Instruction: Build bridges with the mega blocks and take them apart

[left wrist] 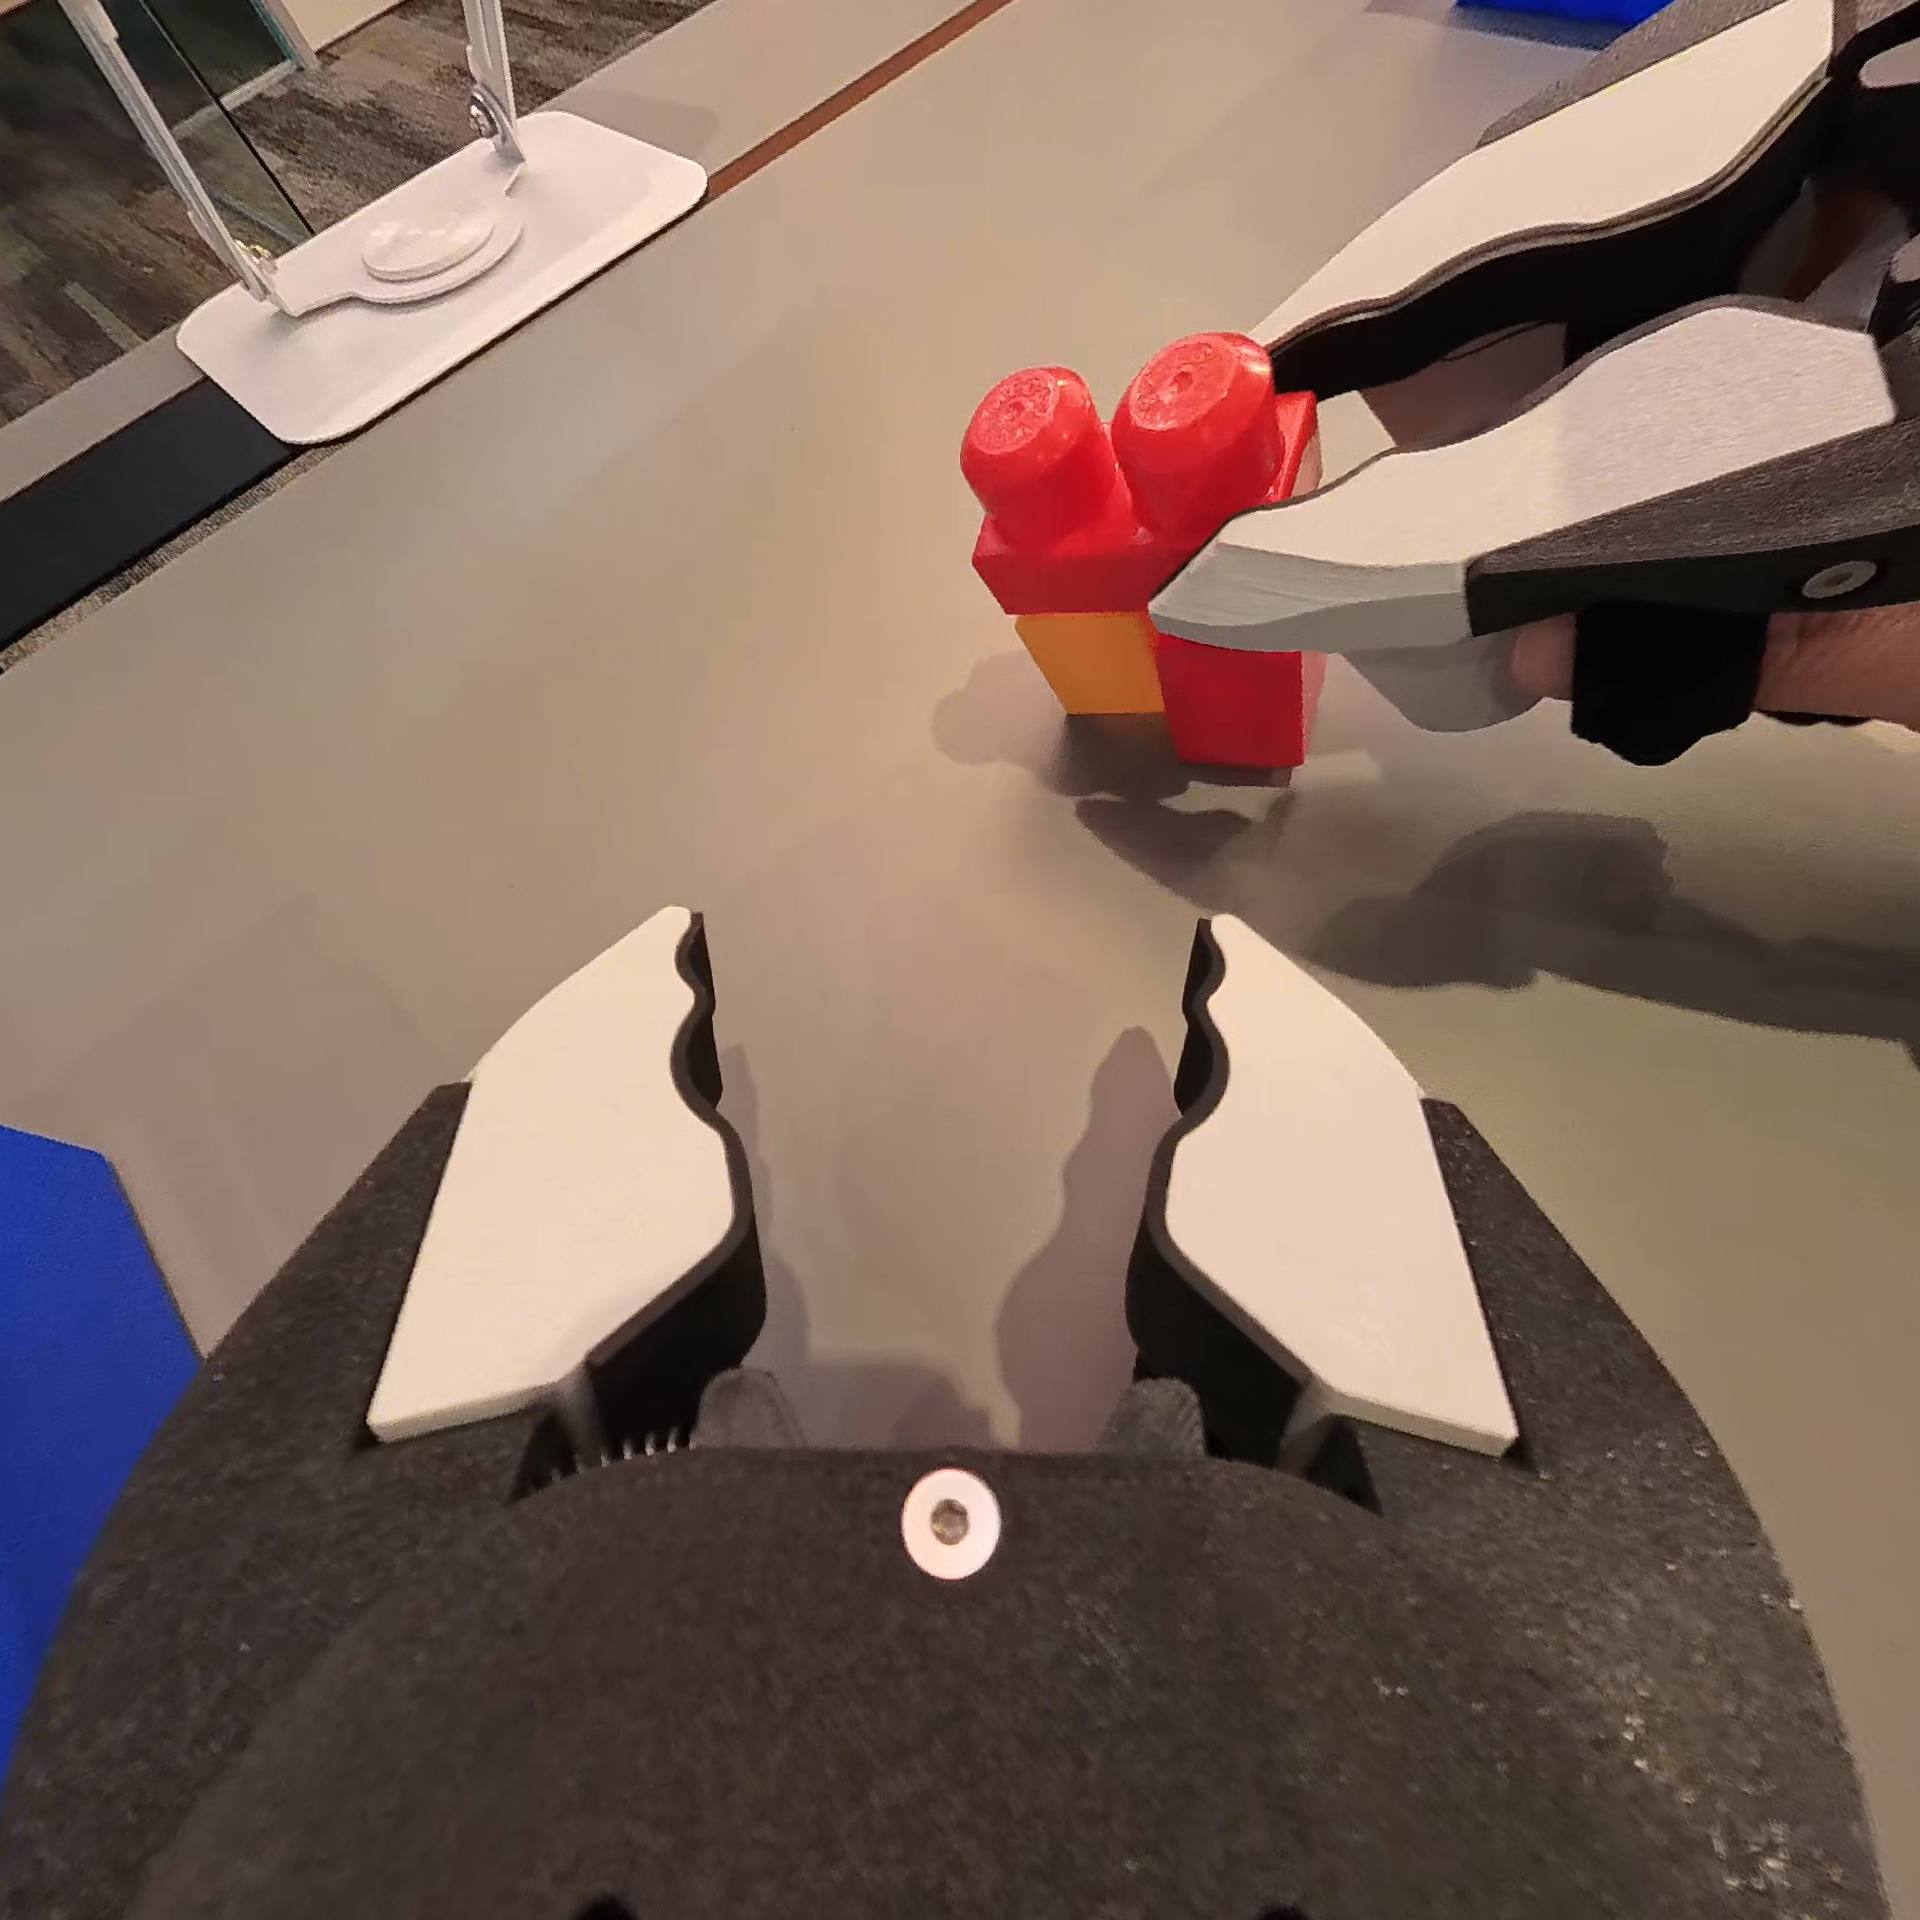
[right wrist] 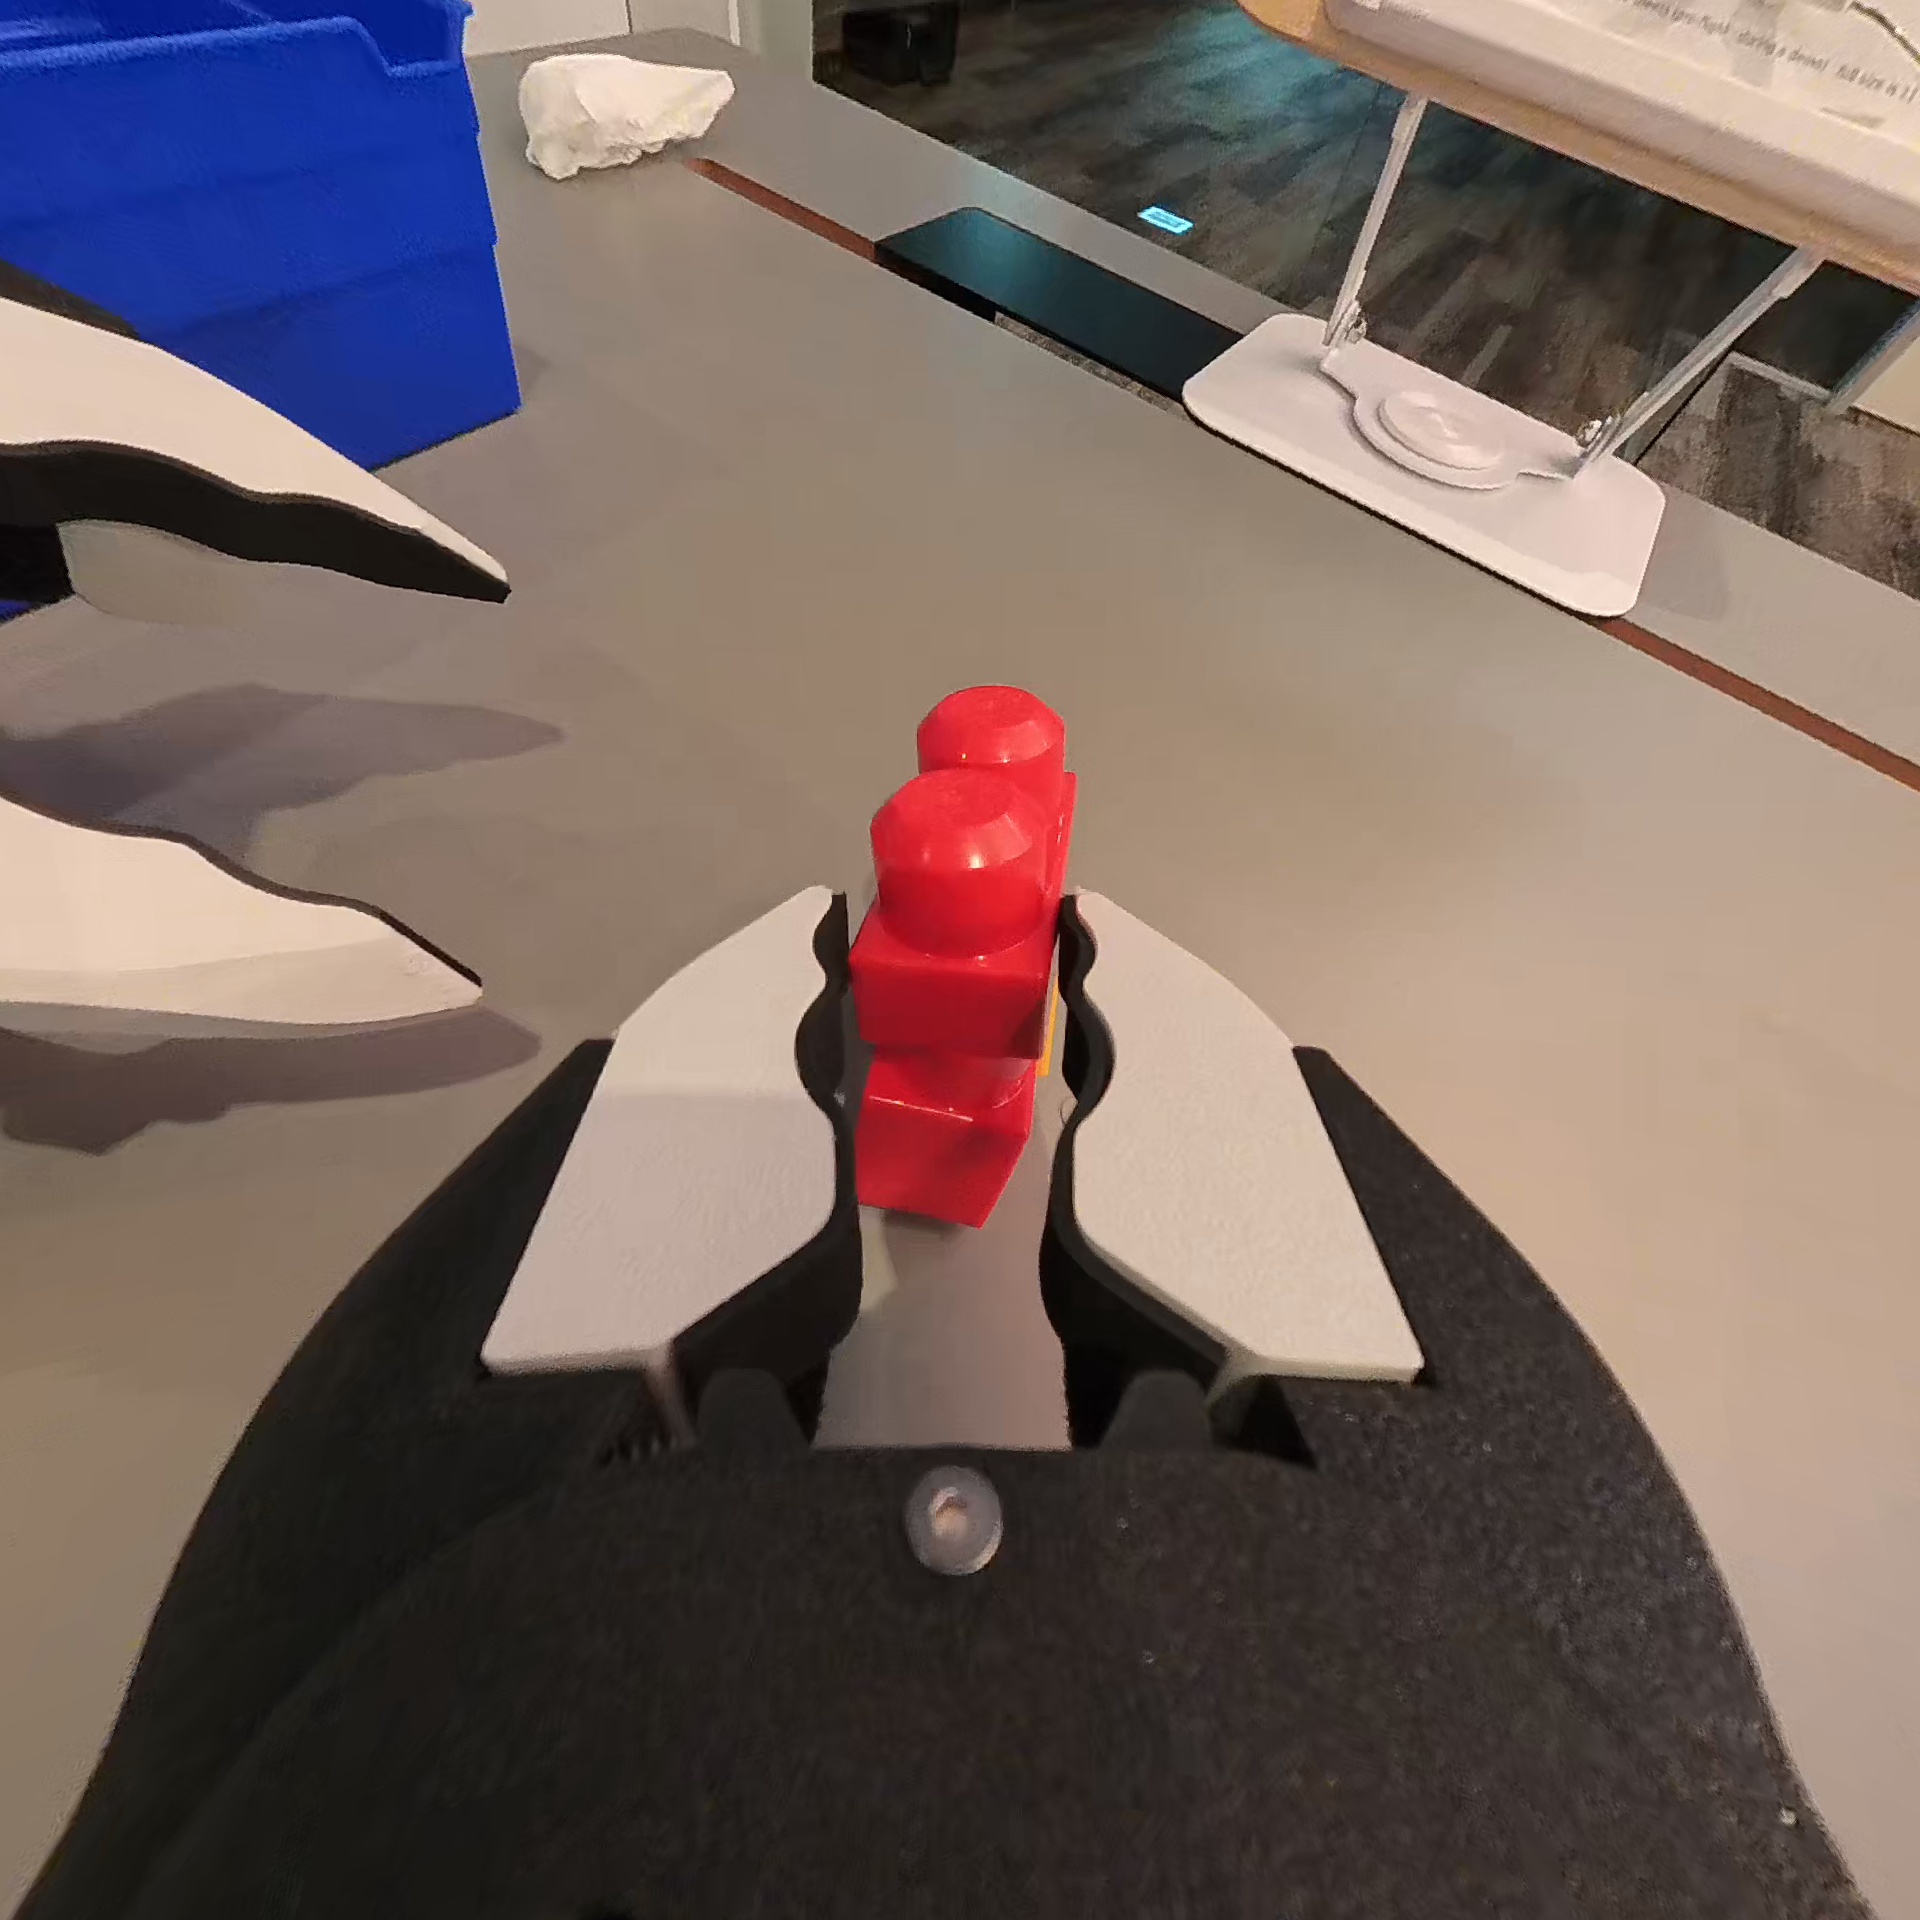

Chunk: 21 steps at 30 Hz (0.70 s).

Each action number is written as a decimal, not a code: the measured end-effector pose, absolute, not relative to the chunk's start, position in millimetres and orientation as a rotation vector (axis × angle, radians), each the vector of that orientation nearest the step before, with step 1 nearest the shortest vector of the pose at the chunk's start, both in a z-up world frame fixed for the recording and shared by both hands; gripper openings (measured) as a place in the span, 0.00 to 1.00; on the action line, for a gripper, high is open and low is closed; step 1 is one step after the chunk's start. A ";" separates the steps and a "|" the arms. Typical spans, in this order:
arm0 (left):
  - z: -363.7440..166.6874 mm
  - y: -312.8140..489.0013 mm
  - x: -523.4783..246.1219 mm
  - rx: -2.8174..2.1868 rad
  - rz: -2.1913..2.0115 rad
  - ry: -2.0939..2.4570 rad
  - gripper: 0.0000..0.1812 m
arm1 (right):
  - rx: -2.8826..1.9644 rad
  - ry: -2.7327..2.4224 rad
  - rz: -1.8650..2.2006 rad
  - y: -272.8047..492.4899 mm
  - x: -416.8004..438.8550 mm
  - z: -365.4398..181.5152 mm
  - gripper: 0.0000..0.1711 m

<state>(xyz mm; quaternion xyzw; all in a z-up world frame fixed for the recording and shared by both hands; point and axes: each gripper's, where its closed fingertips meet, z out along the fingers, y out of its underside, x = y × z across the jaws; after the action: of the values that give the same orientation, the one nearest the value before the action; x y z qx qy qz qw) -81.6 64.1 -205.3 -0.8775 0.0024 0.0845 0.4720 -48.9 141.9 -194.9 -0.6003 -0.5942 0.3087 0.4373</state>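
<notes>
A small bridge stands on the grey table [left wrist: 623, 727]. It is a red two-stud block [left wrist: 1070, 561] resting on an orange block [left wrist: 1101, 665] and a red block [left wrist: 1236, 707]. My right gripper [right wrist: 954, 896] is shut on the top red block [right wrist: 945, 982], one finger on each long side. The lower red block [right wrist: 940, 1153] sits under it, and a sliver of the orange block [right wrist: 1049, 1029] shows behind. The right gripper [left wrist: 1210, 478] reaches in from the right in the left wrist view. My left gripper [left wrist: 943, 920] is open and empty, a short way in front of the bridge.
A blue bin [right wrist: 260, 208] stands at the far left, and a blue edge [left wrist: 62, 1299] shows beside my left gripper. A white stand base [left wrist: 436, 281] sits near the table's far edge. A crumpled white cloth [right wrist: 613, 104] lies beyond the bin.
</notes>
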 end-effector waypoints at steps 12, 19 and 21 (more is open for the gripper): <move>-201.6 62.7 -81.9 -2.146 0.217 0.008 0.48 | -1.531 -1.482 0.835 147.9 -49.3 -204.9 0.28; -202.3 61.2 -82.5 -2.145 0.217 0.005 0.48 | -1.472 -1.501 0.799 143.4 -59.1 -197.5 0.29; -202.7 60.4 -82.0 -2.147 0.217 0.008 0.48 | -1.482 -1.508 0.787 144.7 -60.5 -199.4 0.24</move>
<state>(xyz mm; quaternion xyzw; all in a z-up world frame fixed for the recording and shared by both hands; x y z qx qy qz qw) -82.0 60.4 -202.7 -0.8771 0.0032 0.0887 0.4721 -60.5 144.7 -199.4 -0.5937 -0.6039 0.3152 0.4284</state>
